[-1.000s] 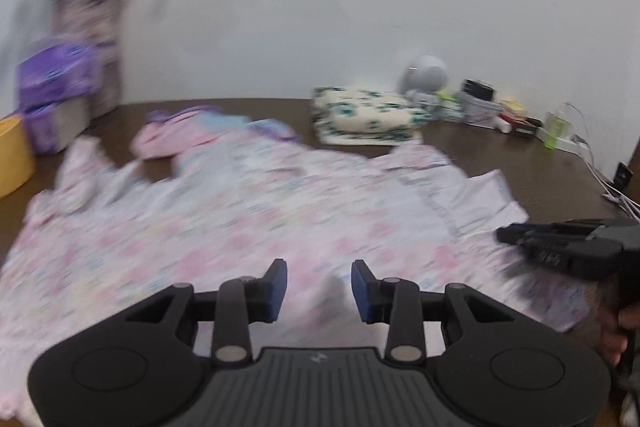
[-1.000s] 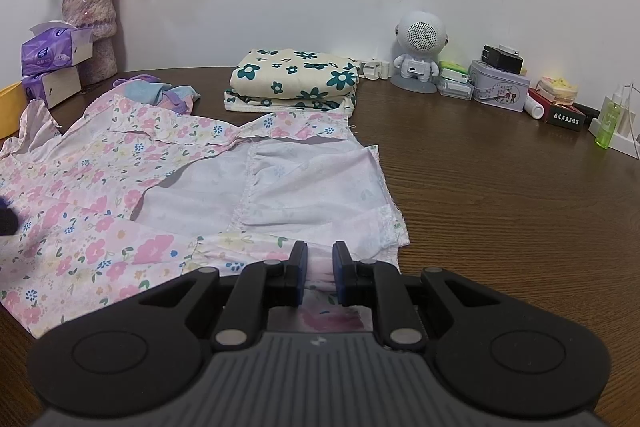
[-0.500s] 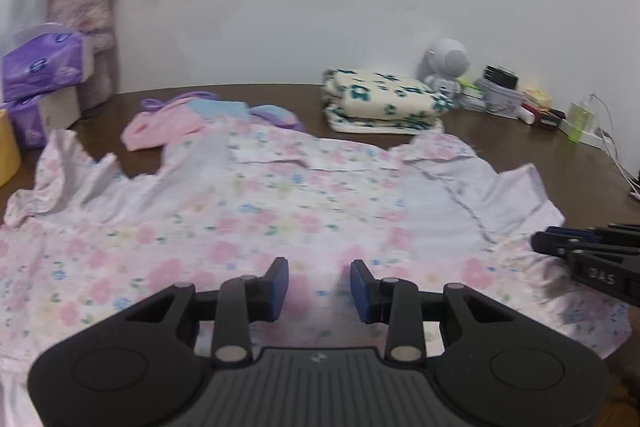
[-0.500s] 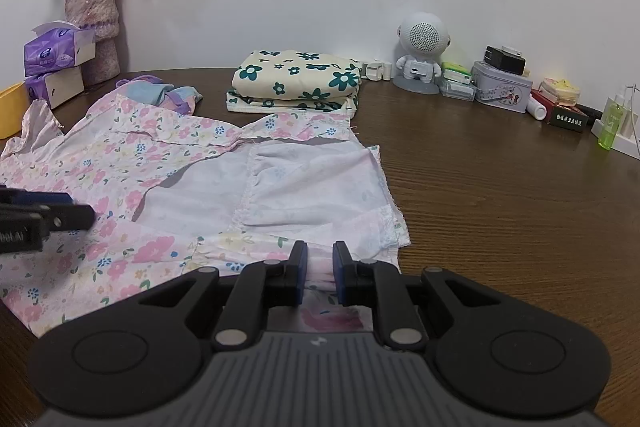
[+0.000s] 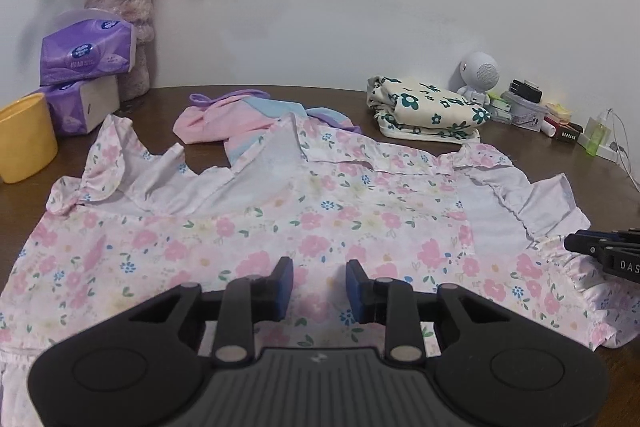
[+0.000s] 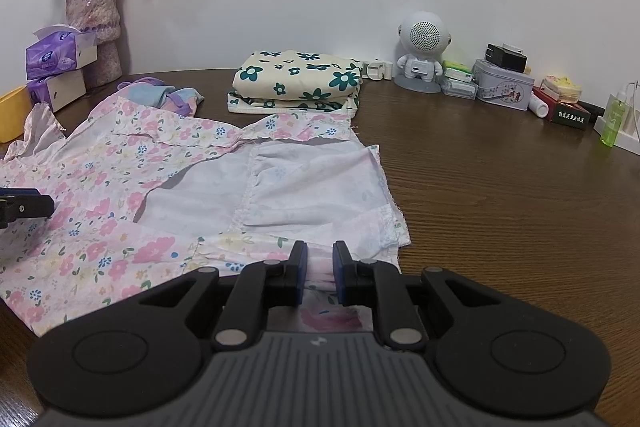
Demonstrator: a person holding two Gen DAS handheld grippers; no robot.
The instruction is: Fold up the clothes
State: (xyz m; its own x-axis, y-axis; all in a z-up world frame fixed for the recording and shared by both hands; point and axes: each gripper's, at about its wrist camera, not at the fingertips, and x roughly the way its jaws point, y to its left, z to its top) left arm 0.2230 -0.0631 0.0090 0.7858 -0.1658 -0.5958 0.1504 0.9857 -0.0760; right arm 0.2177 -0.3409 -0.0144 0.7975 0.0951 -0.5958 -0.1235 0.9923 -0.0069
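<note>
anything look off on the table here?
The floral dress lies partly inside out: the plain white lining shows at its right side and the edges are rumpled. A pink garment sits crumpled behind it, beside the neatly folded cloth. Nothing looks spilled or damaged.

- Both grippers look like the same model: left gripper (image 5: 319,281) and right gripper (image 6: 320,269) each have a wide black body with two round discs at the lower corners of the frame.
- Grey ribbed panel in the bottom middle with a tiny pale logo.
- Silver round screws on the black finger arms.
- Fingertips (image 5: 285,281) carry blue pads.
- At the right edge of the left view, the other unit shows white letters "DAS".
</note>
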